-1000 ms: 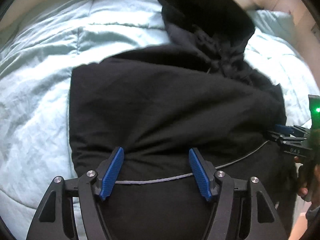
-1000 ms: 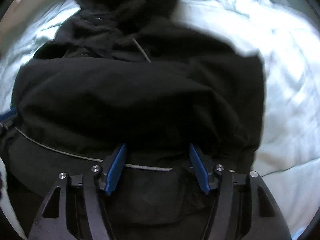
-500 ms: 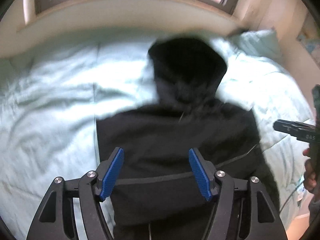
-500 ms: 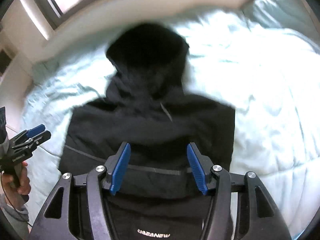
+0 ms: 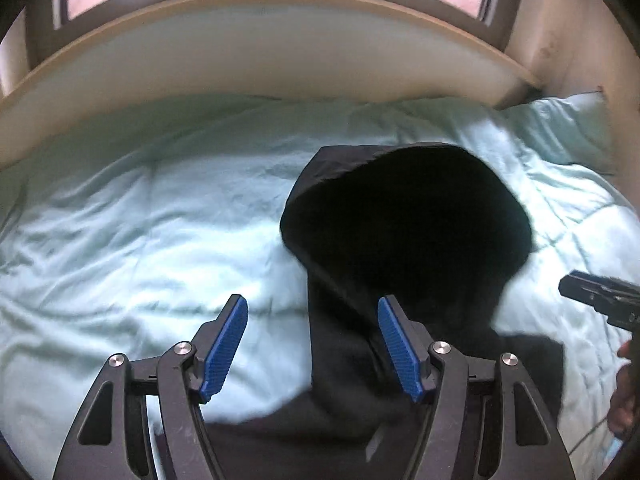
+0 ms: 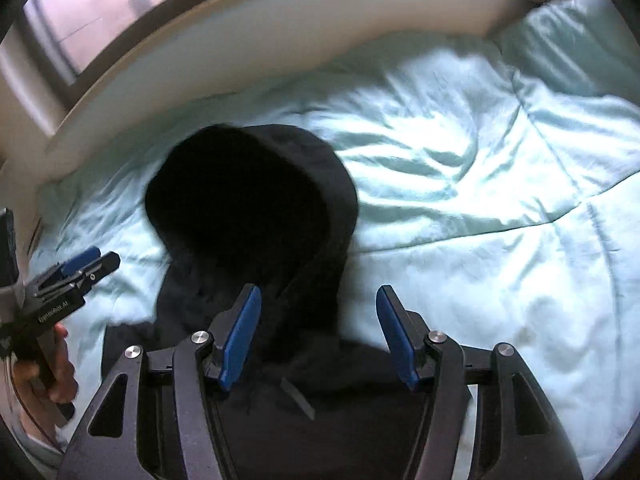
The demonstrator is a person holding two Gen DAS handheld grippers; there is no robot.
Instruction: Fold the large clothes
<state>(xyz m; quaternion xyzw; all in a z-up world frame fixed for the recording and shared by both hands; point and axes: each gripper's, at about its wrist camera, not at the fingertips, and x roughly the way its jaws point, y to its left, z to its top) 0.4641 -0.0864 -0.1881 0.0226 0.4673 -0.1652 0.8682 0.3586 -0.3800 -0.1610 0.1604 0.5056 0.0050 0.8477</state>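
A black hooded jacket lies on a pale mint comforter that covers the bed, its hood spread toward the far side and its body running to the near edge of both views, where the gripper frames cut it off. No container shows in either view. The left gripper has its 2 blue-padded fingers spread wide with nothing between them; the left pad sits over bare comforter and the right pad over the dark cloth below the hood. The right gripper is likewise spread wide and empty, its left pad over the jacket's neck area and its right pad over the comforter just right of the cloth. The inside of the hood is a flat black patch with no detail, and the hood's outline is smeared by blur. A small pale tab lies on the cloth near the right gripper's base; I cannot tell what it is. The right wrist view shows the left gripper from the side at the left edge, with the hand holding its handle, and a window at the far left. The left wrist view shows only the dark tip of the right gripper at its right edge, plus a pillow at the far right and a curved pale headboard under window panes.
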